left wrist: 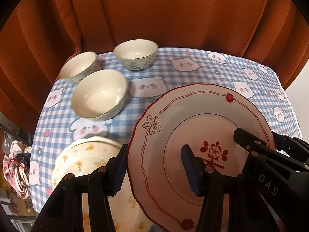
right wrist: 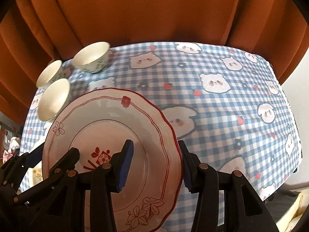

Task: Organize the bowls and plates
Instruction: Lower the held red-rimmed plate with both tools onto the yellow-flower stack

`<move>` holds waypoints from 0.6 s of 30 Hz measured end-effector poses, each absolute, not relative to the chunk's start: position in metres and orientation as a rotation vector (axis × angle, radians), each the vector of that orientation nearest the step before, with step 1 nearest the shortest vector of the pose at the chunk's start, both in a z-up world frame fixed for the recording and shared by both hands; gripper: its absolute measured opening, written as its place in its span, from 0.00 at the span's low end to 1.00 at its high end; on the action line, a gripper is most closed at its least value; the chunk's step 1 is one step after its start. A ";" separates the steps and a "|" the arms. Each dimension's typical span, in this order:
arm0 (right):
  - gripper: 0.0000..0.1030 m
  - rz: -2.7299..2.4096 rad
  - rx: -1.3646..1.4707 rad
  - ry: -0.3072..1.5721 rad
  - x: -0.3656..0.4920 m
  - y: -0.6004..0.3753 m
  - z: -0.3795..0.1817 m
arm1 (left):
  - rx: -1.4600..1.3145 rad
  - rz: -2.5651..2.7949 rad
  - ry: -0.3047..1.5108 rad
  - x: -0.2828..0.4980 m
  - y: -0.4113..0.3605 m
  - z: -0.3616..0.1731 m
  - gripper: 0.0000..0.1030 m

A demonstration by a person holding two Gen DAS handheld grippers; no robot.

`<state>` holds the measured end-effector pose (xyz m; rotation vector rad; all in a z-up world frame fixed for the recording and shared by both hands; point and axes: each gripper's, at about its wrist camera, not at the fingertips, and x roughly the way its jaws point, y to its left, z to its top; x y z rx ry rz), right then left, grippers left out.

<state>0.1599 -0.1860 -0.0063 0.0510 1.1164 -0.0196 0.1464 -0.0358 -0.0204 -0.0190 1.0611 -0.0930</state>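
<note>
A white plate with a scalloped red rim and red flower marks [left wrist: 193, 116] [right wrist: 108, 119] hangs above the table, held from both sides. My left gripper [left wrist: 154, 171] is shut on its left rim, one pad on top and one beneath. My right gripper [right wrist: 156, 166] is shut on the right rim in the same way. Each gripper also shows in the other's view: the right gripper [left wrist: 260, 139] and the left gripper [right wrist: 54, 154]. Three white bowls with a green leaf pattern stand at the back left: the far bowl [left wrist: 139, 55] [right wrist: 90, 58], the left bowl [left wrist: 79, 66] [right wrist: 49, 73] and the near bowl [left wrist: 100, 94] [right wrist: 55, 98].
A cream dish with yellow flowers [left wrist: 85, 154] [right wrist: 37, 172] lies on the table under my left gripper. A blue checked tablecloth with bear faces [right wrist: 222, 116] covers the table. An orange curtain [right wrist: 154, 15] hangs close behind, and clutter [left wrist: 15, 164] sits beyond the left edge.
</note>
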 end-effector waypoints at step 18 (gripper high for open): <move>0.49 0.053 0.010 1.167 0.131 -0.081 -0.028 | -0.069 -0.031 1.103 0.108 0.063 -0.044 0.53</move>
